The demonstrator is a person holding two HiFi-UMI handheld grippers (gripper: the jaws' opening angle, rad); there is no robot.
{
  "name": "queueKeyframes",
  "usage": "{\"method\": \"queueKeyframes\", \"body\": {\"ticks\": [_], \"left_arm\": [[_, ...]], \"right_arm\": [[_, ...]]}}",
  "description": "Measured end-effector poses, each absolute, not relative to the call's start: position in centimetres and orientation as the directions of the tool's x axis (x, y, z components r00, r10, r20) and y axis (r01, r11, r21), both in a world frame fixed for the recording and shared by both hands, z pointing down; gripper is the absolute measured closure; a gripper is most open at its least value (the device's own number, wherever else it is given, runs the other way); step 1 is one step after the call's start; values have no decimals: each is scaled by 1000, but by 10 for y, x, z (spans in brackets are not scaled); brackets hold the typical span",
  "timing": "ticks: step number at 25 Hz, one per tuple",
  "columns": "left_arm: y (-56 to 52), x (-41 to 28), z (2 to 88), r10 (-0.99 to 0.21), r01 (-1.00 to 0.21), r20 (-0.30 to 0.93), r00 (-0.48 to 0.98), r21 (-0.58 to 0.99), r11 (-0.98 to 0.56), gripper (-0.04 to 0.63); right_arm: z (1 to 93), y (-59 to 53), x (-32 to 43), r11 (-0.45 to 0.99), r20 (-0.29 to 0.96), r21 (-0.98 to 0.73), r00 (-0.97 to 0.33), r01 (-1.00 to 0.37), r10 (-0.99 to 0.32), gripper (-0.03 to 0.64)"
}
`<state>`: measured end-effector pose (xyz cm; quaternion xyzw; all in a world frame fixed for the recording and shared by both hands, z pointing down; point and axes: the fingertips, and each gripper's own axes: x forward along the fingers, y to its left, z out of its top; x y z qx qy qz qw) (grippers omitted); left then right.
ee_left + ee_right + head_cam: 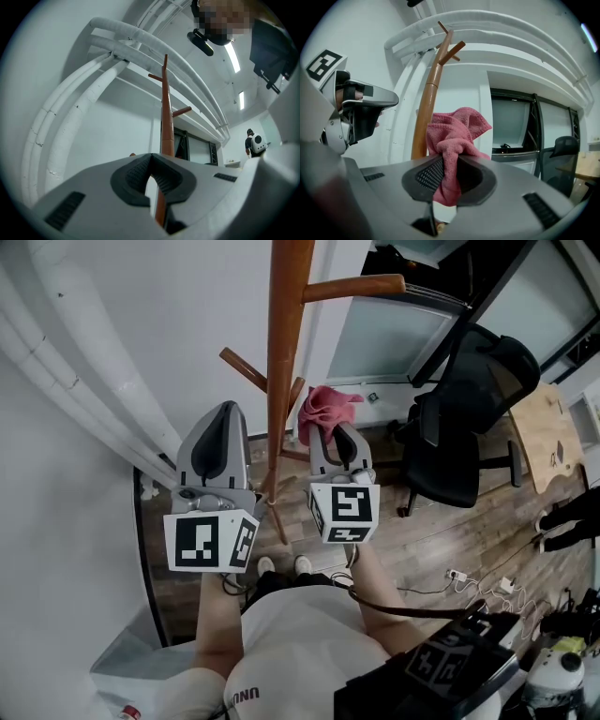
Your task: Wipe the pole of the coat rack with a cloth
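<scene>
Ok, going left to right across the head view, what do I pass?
White pipes → left gripper → coat rack pole → right gripper, with the pink cloth in its jaws → black office chair → wooden board.

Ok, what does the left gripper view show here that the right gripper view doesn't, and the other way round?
Only the left gripper view: the left gripper with its tongs shut and nothing between them, and a distant person. Only the right gripper view: the pink cloth clamped in the tongs of the right gripper, the left gripper seen from outside, and a black office chair. Both: the wooden coat rack pole and the white pipes on the wall.
</scene>
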<state>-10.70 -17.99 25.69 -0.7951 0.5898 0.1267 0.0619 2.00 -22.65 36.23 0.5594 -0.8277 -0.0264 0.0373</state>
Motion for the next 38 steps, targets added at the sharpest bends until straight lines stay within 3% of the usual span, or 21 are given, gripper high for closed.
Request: {"method": "queueKeyframes", "body": {"ticks": [16,38], "left_arm": [[-175,-102,257,-930,-958,-259,262,48,-283,581],[-192,-110,270,-941,-962,-241,238,75,-263,581]], "right_arm": [[368,-240,-6,443,67,67,-439,-894,-896,543],[369,-274,6,408,69,93,-403,-908,-913,543]]}}
